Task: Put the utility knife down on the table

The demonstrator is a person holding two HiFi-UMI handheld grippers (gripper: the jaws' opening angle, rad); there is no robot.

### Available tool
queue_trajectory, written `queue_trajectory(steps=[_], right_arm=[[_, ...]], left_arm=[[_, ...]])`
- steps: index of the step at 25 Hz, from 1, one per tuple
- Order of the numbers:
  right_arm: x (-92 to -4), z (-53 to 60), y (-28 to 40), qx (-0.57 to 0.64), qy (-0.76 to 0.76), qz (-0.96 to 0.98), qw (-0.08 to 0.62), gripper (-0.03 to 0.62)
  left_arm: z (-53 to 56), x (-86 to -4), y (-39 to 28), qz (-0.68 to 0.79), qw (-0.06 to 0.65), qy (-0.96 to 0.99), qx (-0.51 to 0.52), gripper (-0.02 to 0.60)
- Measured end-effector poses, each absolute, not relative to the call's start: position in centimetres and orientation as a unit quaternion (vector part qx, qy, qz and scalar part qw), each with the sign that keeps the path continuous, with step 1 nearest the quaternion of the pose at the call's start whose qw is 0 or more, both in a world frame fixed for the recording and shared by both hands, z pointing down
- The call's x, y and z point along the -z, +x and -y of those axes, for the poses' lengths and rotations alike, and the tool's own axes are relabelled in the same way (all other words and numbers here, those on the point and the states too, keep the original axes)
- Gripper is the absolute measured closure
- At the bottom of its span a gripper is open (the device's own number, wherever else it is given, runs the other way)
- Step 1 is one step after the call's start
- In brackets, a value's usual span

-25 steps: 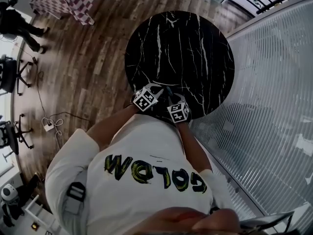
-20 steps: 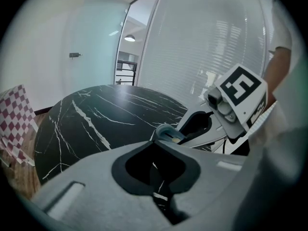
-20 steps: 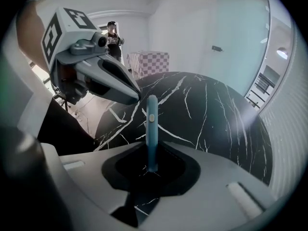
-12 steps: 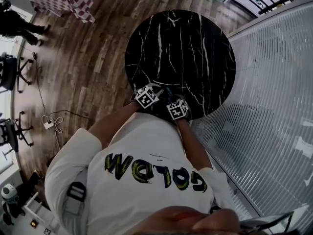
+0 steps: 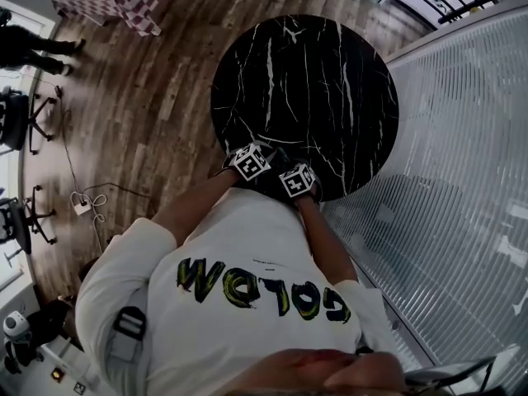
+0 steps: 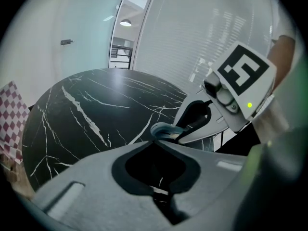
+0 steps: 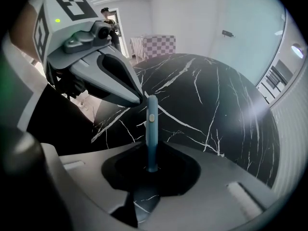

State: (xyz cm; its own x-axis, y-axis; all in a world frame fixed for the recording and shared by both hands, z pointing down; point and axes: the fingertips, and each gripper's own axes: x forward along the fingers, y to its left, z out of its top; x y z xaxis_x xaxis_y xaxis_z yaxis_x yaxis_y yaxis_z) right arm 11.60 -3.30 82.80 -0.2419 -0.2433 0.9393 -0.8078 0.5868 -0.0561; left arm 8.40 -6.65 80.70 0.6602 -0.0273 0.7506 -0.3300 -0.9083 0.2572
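From the head: shows left gripper and right gripper side by side over the near edge of the round black marbled surface. From the left gripper: looks along jaws pressed together, tips right at the far end of the blue utility knife. From the right gripper: pinches that knife by its near end, sticking out along the jaws, over the surface, not yet laid down.

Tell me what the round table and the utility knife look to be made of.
The table looks like polished black marble or a marble-look slab, going by its white veins and soft glare; which of the two stays open. The utility knife is probably matte blue-grey plastic: even colour, dull surface, a paler slider button.
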Motion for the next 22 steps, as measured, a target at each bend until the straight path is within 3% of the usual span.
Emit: queue_trajectory(steps=[22], right_arm=[[-84.7,2.5,11.7,-0.272,0.316,0.719,0.556,0.520]], left_arm=[[5.4,-84.1,8.4,0.074,0.189,0.869,-0.452,0.581]])
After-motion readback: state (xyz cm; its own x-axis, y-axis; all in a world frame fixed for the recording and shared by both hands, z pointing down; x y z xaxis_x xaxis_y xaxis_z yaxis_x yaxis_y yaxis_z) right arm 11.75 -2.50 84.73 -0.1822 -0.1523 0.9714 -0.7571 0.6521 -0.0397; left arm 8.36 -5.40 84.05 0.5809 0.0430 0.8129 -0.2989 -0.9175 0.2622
